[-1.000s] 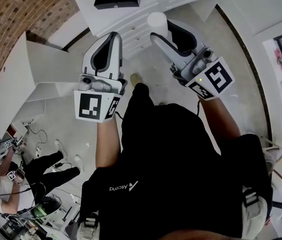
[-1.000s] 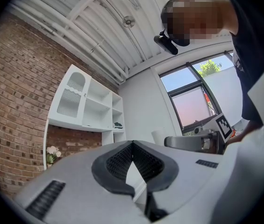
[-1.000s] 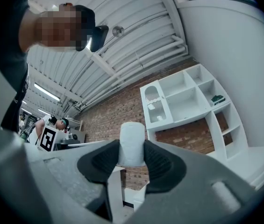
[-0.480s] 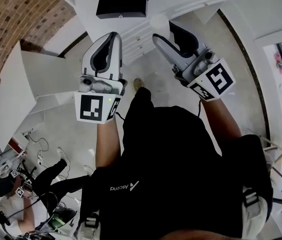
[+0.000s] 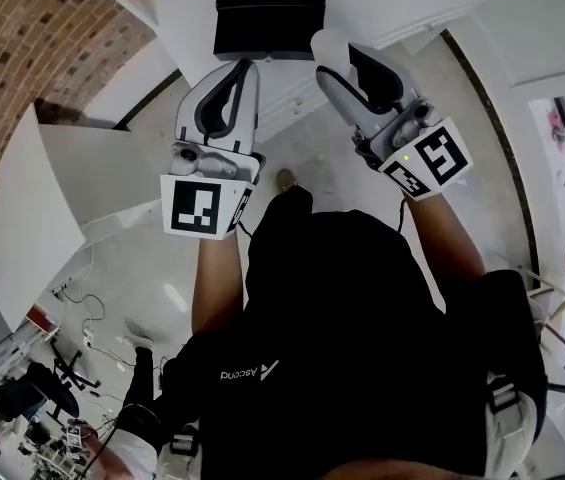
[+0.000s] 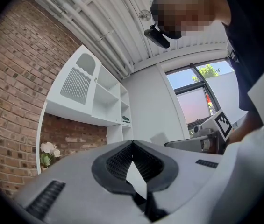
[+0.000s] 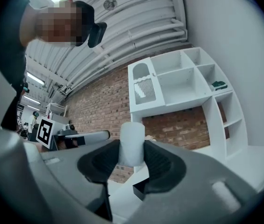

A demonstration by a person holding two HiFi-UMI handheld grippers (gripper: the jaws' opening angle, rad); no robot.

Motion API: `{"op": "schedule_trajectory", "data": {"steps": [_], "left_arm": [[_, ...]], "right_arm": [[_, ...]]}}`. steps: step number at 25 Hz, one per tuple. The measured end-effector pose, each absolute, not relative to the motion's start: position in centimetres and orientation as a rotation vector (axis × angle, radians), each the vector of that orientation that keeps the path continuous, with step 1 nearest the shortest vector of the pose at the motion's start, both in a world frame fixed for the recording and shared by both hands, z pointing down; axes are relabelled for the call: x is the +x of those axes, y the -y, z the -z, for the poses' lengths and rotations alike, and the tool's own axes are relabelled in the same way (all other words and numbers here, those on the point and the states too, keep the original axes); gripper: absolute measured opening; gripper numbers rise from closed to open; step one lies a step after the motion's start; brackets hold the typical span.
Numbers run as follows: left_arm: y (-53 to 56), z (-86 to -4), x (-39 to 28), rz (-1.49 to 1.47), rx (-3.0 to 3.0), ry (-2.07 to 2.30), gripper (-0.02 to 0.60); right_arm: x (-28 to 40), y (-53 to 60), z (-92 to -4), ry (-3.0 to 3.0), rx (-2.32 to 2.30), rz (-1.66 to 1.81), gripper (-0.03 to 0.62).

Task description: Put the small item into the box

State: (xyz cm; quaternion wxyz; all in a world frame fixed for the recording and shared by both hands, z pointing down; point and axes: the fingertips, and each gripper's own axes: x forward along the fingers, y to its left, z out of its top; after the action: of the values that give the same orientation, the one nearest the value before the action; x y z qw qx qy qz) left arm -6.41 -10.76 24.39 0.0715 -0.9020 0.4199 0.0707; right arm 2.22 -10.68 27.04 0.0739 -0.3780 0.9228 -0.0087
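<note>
Cylinder (image 7: 132, 141), one, in right claw (image 7: 132, 154); box (image 5: 267, 13), one.

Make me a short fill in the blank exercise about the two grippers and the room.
The right gripper is shut on a white ____.
The left gripper, jaws together, holds ____.
The box beyond both grippers is coloured ____.
The wall behind the white shelves is ____.
Missing words: cylinder; nothing; black; brick.

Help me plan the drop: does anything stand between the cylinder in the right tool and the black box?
Nothing visible does. In the head view the cylinder, clamped in the right tool, sits just right of the box. The left tool, shut and empty, is off to the side.
</note>
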Motion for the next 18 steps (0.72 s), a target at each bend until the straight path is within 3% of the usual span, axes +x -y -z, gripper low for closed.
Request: {"op": "schedule_trajectory", "data": {"steps": [18], "left_arm": [[21.6, -29.5, -10.6, -0.183, -2.812, -1.228, -0.002]], "right_arm": [[-2.1, 24.5, -37.9, -3.024, -1.471, 0.31, 0.166]]}}
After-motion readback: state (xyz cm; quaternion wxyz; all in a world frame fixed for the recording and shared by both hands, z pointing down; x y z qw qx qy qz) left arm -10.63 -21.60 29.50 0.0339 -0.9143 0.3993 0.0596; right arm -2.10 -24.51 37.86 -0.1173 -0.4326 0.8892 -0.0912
